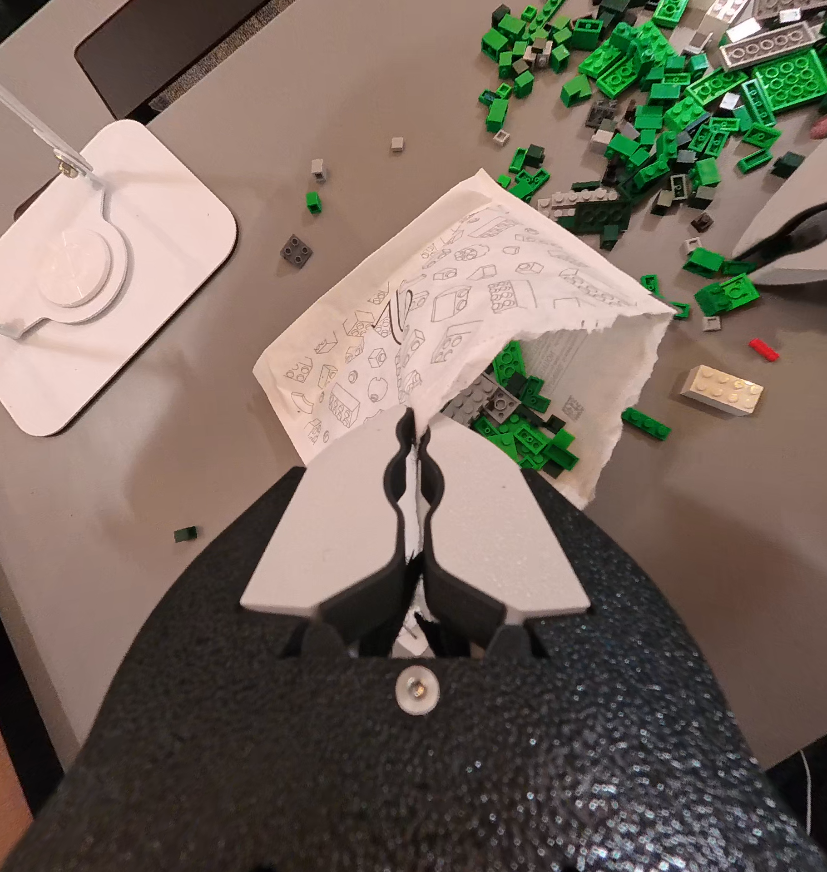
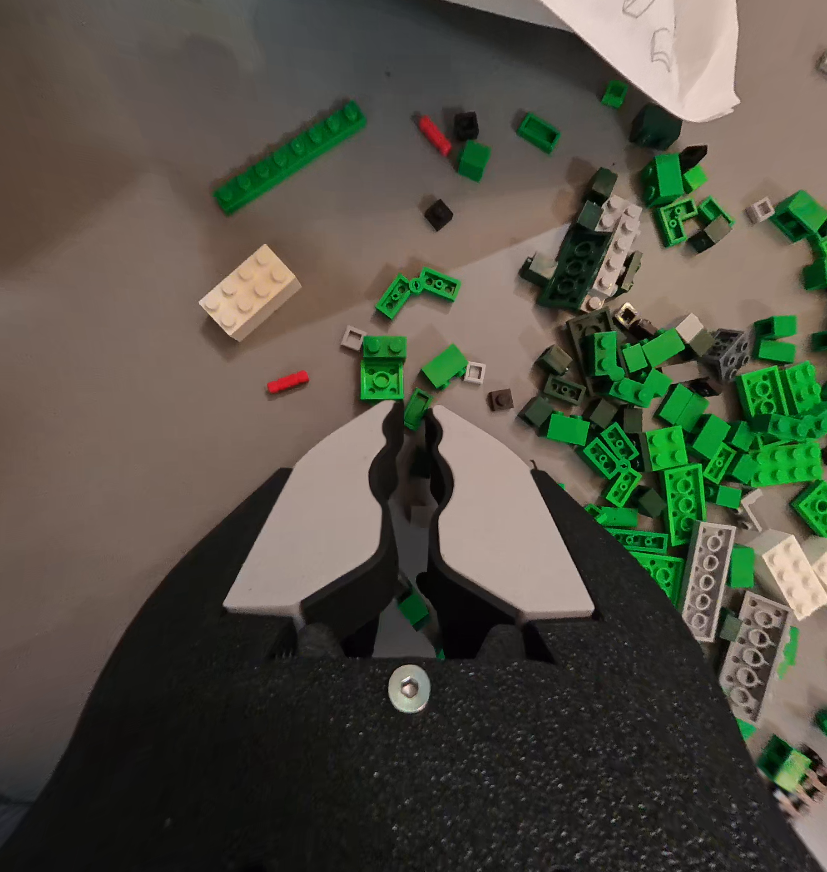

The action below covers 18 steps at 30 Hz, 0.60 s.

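My left gripper (image 1: 413,417) is shut on the torn edge of a white paper bag (image 1: 449,306) printed with brick outlines, and holds that edge up off the grey table (image 1: 166,495). The bag's mouth gapes to the right, with green and grey bricks (image 1: 520,424) lying inside. My right gripper (image 2: 415,410) is low over the table, its jaws closed on a small green brick (image 2: 418,406) at the edge of a scattered pile of green bricks (image 2: 685,424). The right gripper also shows in the left wrist view (image 1: 751,264), right of the bag.
A white 2x4 brick (image 2: 248,292), two red pieces (image 2: 287,381) and a long green plate (image 2: 291,158) lie left of the pile. The bag's corner (image 2: 661,37) is at the top. A white stand base (image 1: 95,273) sits far left, near the table's edge. The tips of one gripper are about 20 cm away from the tips of the other.
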Each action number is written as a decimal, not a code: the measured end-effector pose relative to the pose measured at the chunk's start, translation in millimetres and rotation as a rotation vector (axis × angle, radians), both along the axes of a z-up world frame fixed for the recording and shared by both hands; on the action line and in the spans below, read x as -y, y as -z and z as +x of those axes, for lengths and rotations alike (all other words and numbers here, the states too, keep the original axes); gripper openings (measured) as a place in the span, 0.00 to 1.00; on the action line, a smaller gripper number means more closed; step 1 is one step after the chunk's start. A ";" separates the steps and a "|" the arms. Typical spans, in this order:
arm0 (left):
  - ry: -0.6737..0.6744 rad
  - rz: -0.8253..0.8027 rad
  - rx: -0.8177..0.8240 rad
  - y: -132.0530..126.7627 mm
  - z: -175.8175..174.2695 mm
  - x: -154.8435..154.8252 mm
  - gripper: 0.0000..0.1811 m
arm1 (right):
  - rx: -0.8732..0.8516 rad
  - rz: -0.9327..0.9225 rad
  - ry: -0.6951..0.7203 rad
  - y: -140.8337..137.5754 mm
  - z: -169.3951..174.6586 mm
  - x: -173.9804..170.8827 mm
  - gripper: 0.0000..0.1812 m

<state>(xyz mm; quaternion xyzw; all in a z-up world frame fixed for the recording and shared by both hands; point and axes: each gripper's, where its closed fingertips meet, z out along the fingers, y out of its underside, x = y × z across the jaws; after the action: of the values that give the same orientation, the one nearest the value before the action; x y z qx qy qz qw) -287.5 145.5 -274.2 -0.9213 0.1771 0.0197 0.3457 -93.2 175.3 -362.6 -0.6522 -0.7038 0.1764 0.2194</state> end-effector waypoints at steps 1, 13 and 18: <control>0.001 0.001 0.000 -0.1 0.3 0.0 0.00 | 0.007 0.016 0.001 0.1 0.5 -1.6 0.04; -0.007 0.010 0.011 -0.8 7.1 -3.3 0.00 | -0.485 0.585 -0.304 -102.9 -118.2 70.0 0.04; -0.001 0.016 0.011 -2.7 8.1 -2.6 0.00 | -0.334 0.762 -0.280 -76.4 -143.0 62.1 0.05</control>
<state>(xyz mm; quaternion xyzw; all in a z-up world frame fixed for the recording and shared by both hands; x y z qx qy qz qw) -279.3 148.1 -271.5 -0.9187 0.1745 0.0163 0.3540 -236.2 113.2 -286.3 -0.3856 -0.7550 0.0350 0.5292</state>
